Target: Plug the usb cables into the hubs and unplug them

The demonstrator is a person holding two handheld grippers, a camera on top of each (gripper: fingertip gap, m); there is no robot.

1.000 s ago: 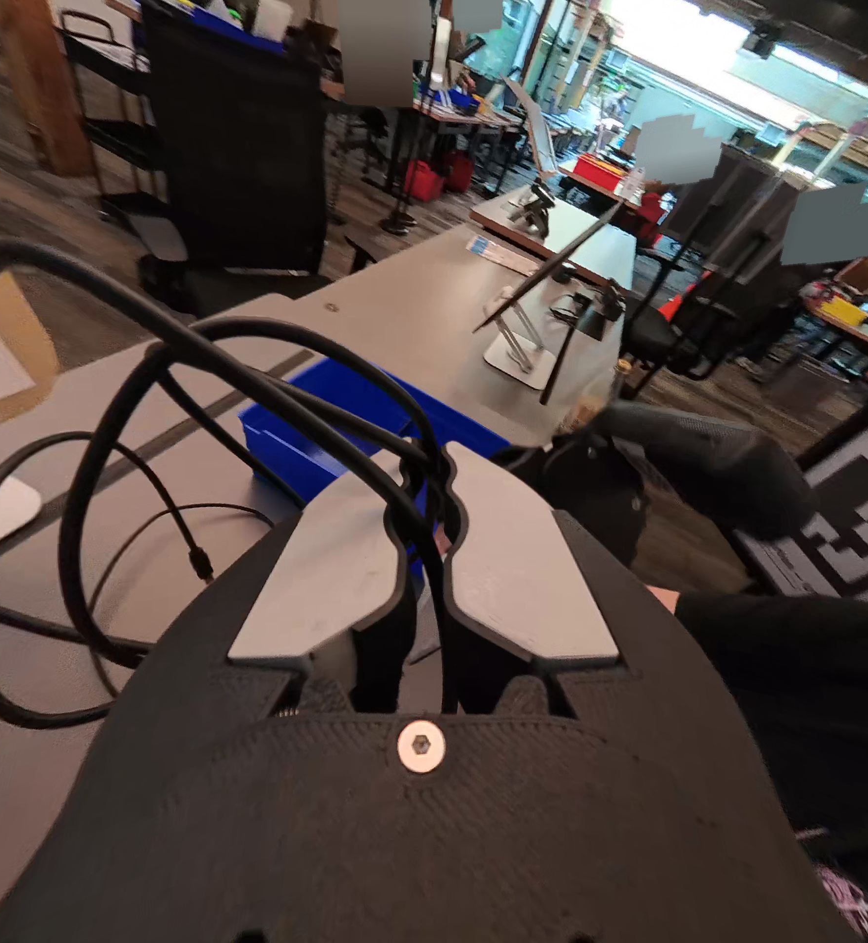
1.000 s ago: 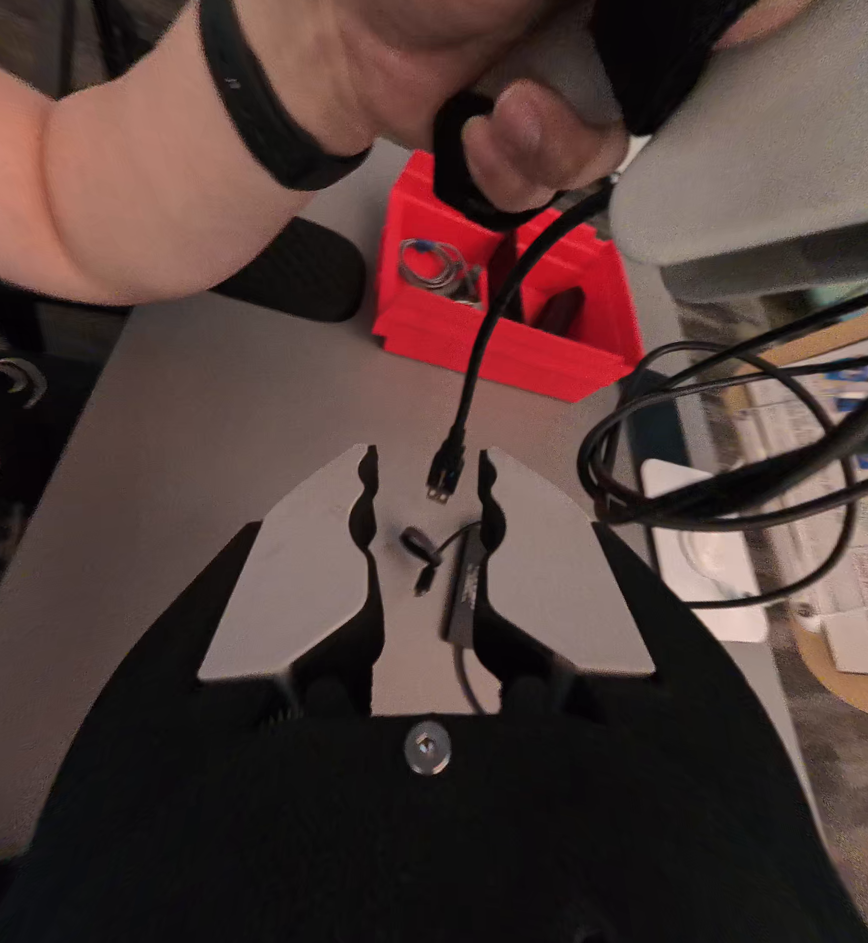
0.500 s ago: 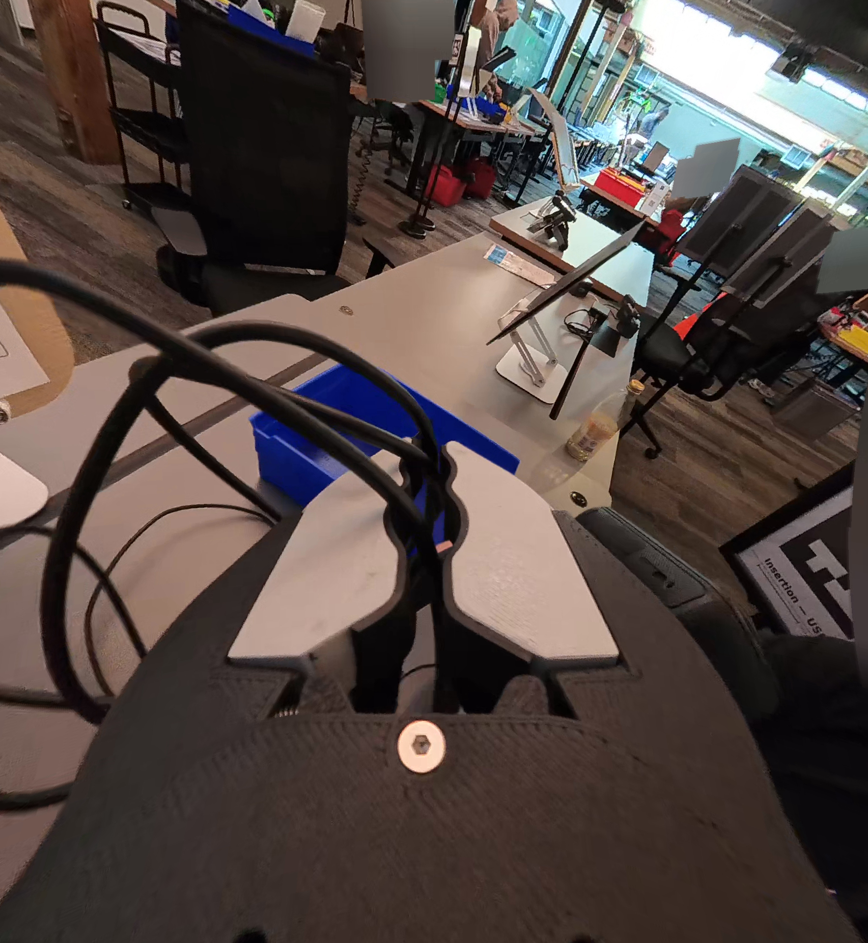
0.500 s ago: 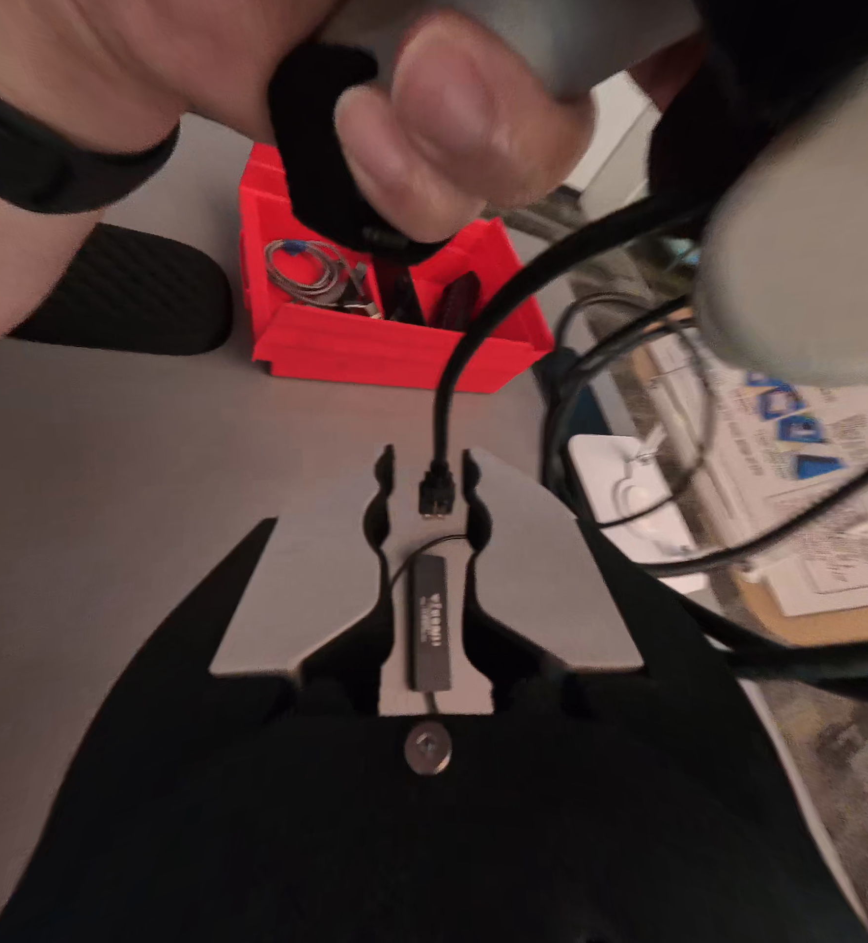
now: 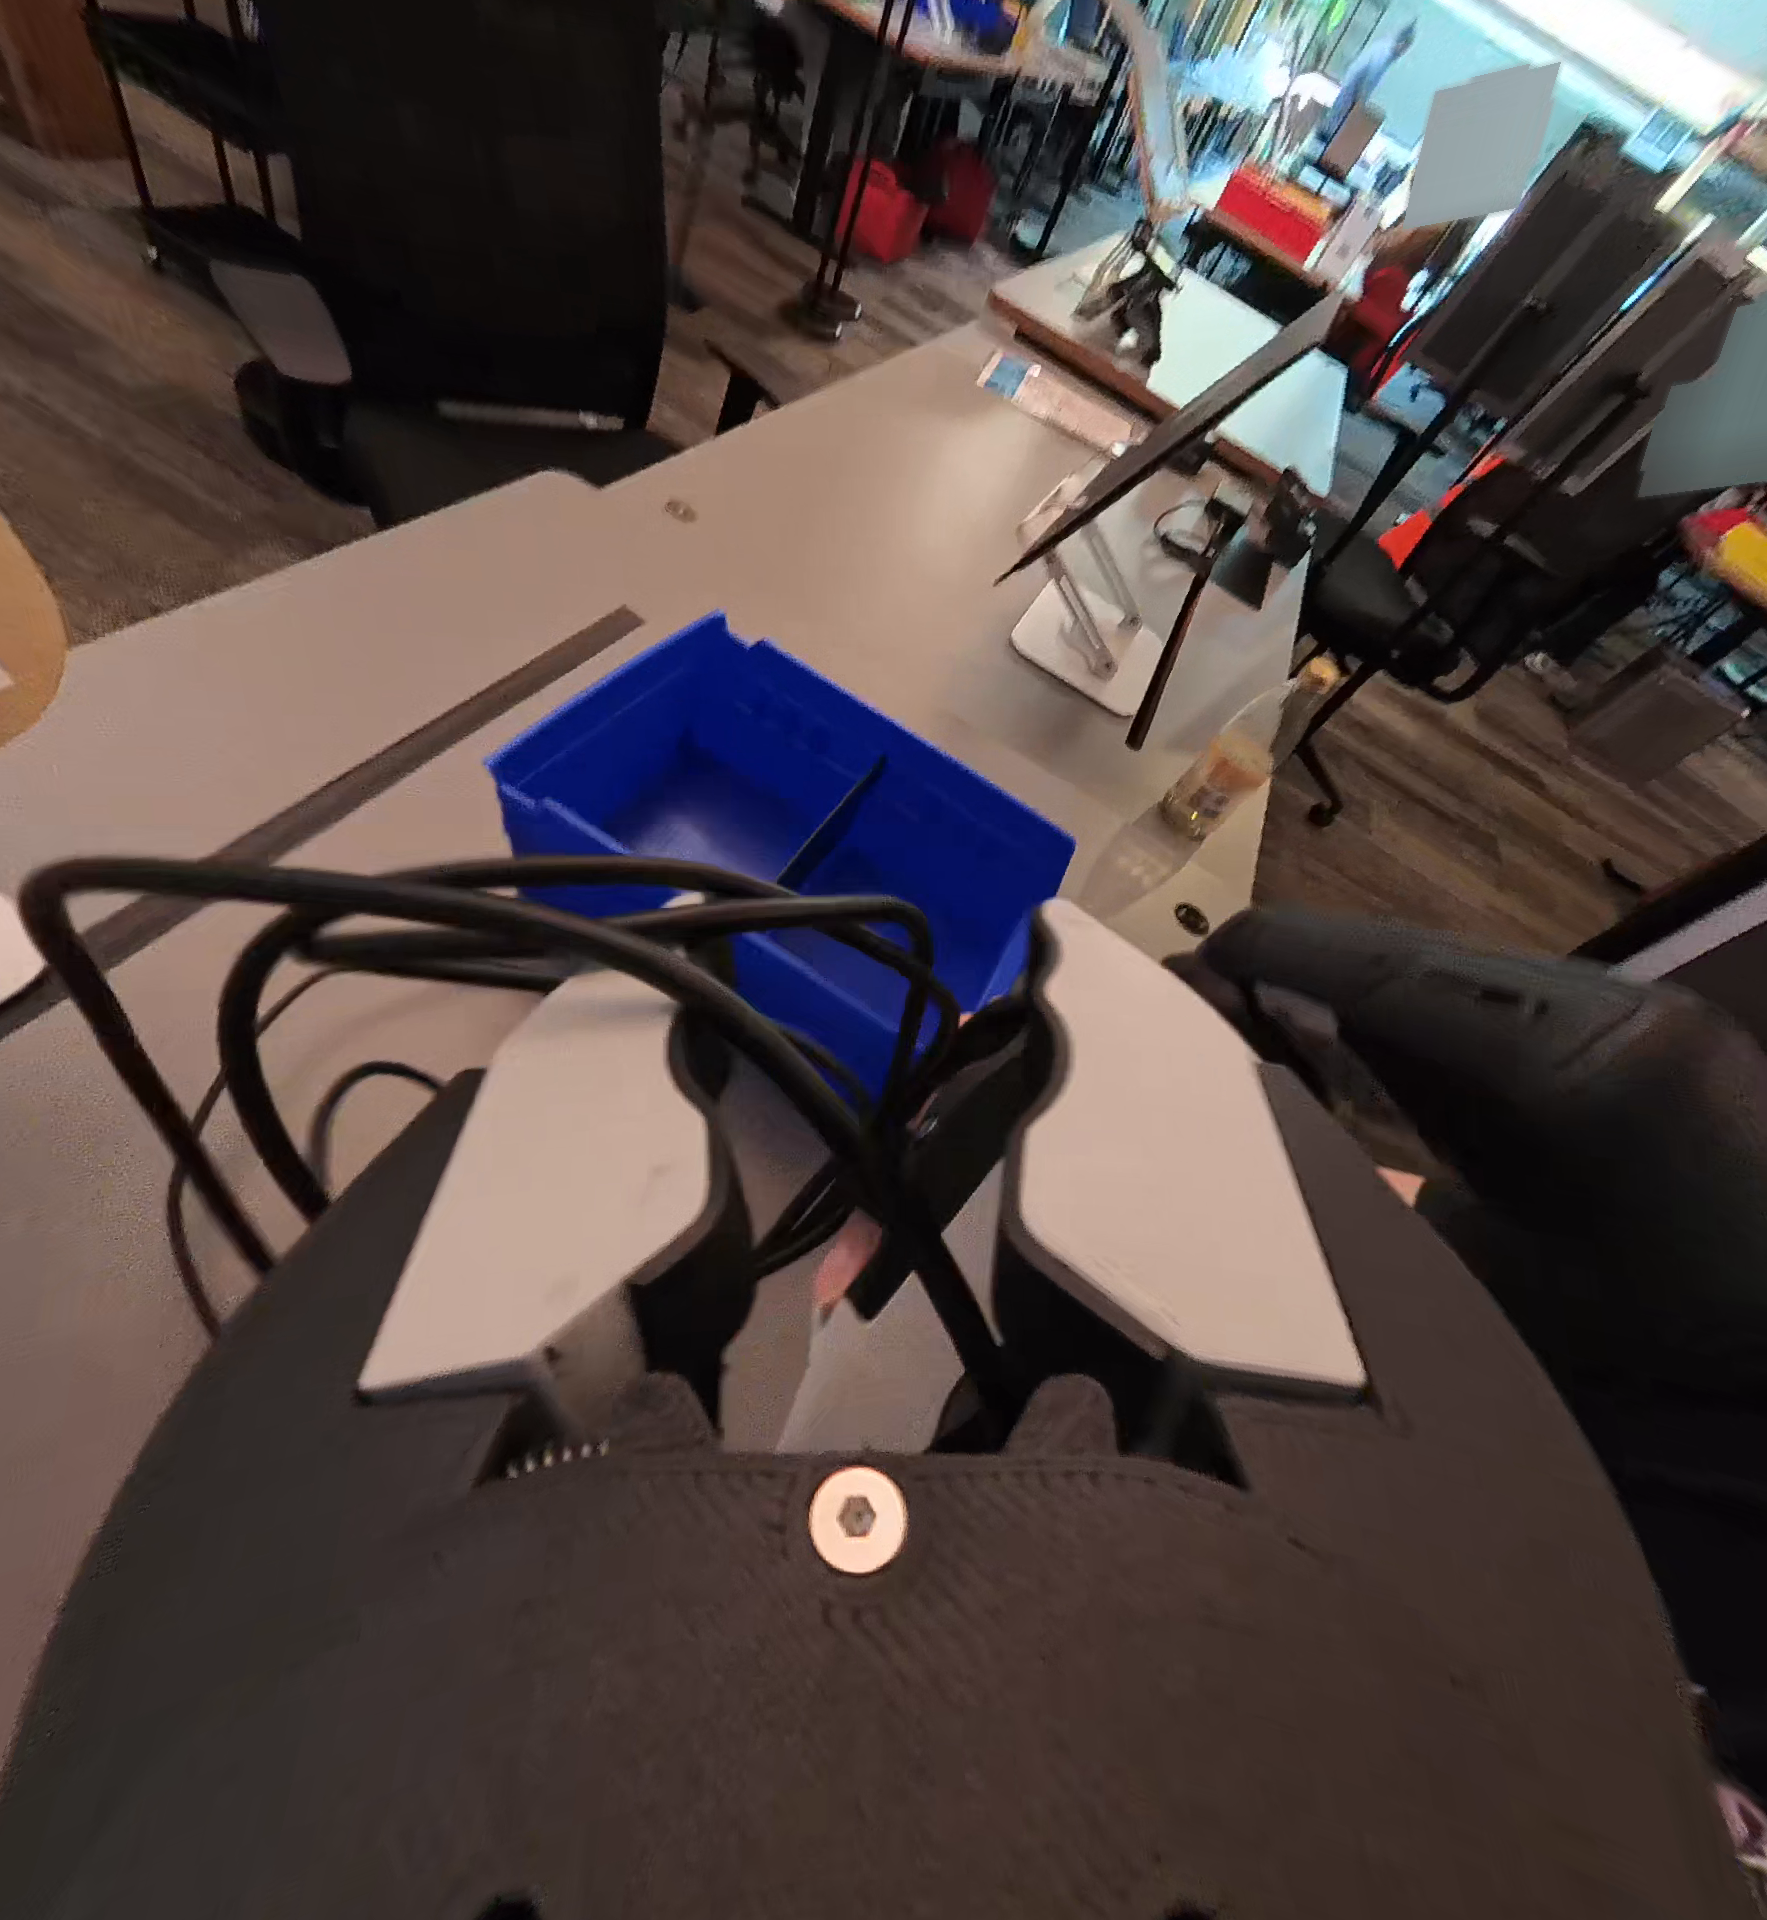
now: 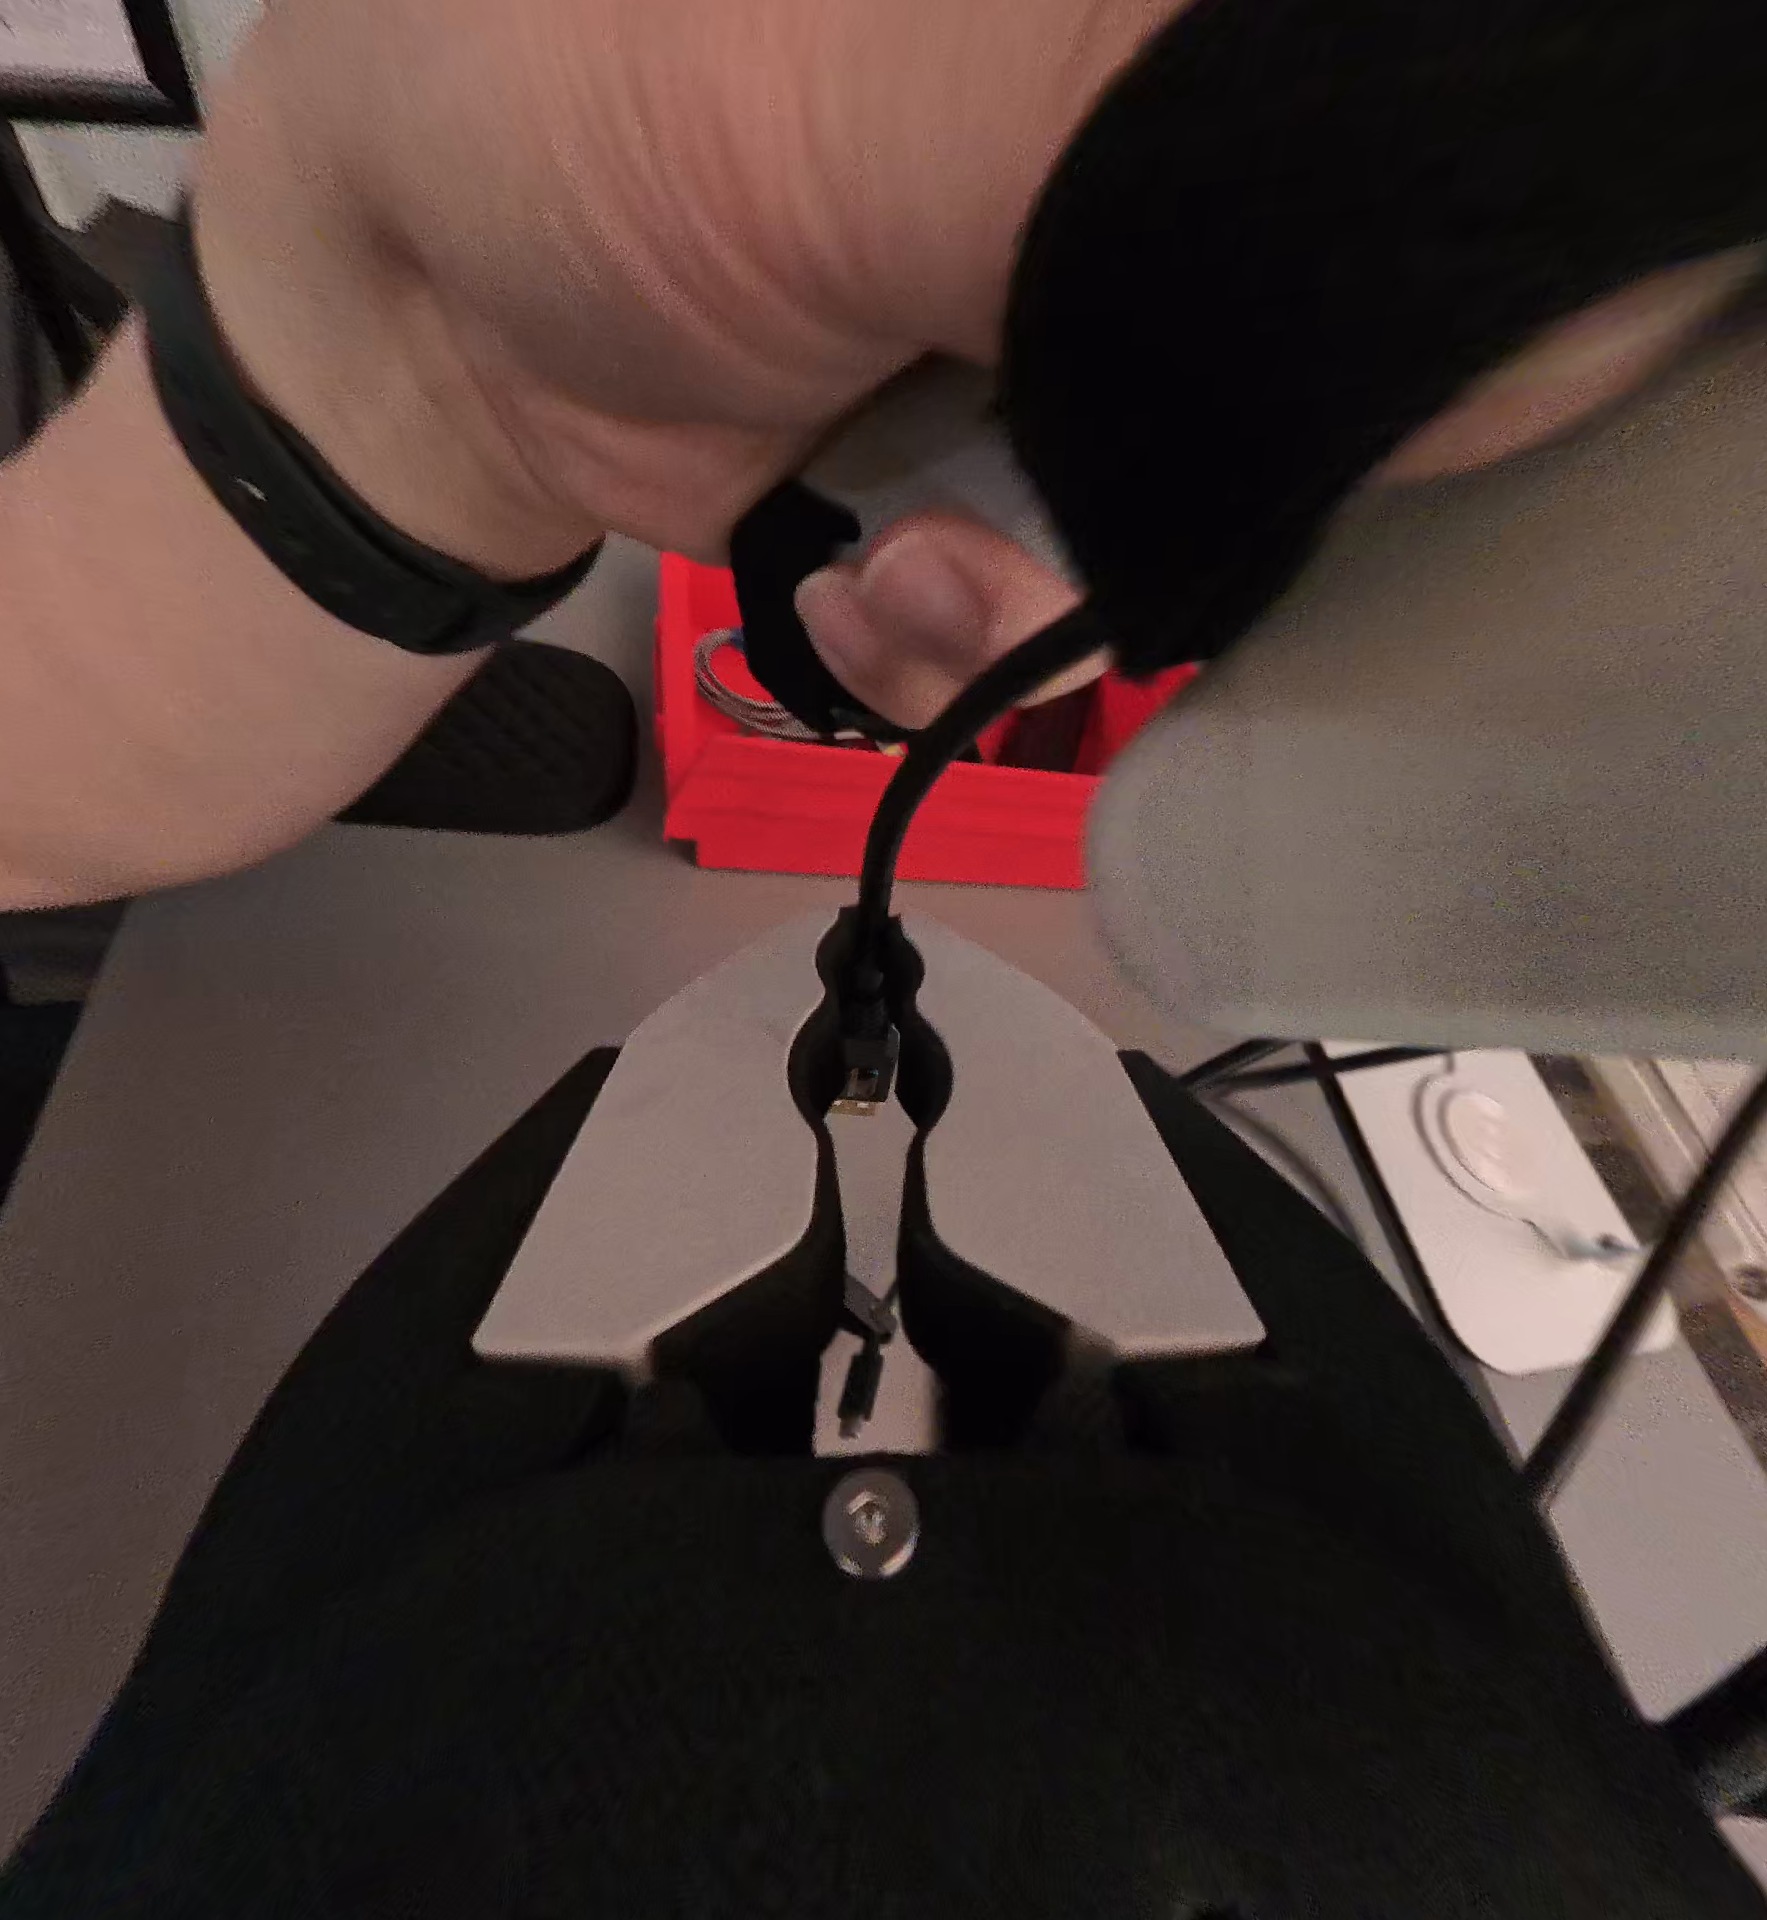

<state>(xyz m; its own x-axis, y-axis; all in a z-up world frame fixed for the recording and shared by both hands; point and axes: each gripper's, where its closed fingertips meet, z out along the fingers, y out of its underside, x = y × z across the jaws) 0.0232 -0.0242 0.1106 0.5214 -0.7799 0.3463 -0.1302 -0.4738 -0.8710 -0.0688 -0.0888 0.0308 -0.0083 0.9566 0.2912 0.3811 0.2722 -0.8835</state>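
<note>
In the right wrist view my right gripper (image 6: 863, 925) is shut on the black USB cable (image 6: 884, 821) just behind its plug (image 6: 863, 1070), which points back toward the camera above the grey table (image 6: 235, 1091). A small dark connector (image 6: 855, 1387) lies on the table below the jaws. The left gripper's grey finger (image 6: 1481, 779) and the hand holding it fill the top of that view. In the left wrist view my left gripper (image 5: 827, 966) is open, and loops of the black cable (image 5: 505, 914) run loosely through the gap.
A blue divided bin (image 5: 785, 790) sits just beyond the left gripper. A red bin (image 6: 858, 821) with small parts stands beyond the right gripper. A white pad (image 6: 1513, 1195) lies at right. A tilted screen on a stand (image 5: 1097, 623) and a bottle (image 5: 1222, 779) stand farther off. Across from one pair of fingers to the other is roughly 12 cm.
My left gripper has opened and let go of the cable. My right gripper has closed on the cable at its plug end, which had been hanging free between its jaws.
</note>
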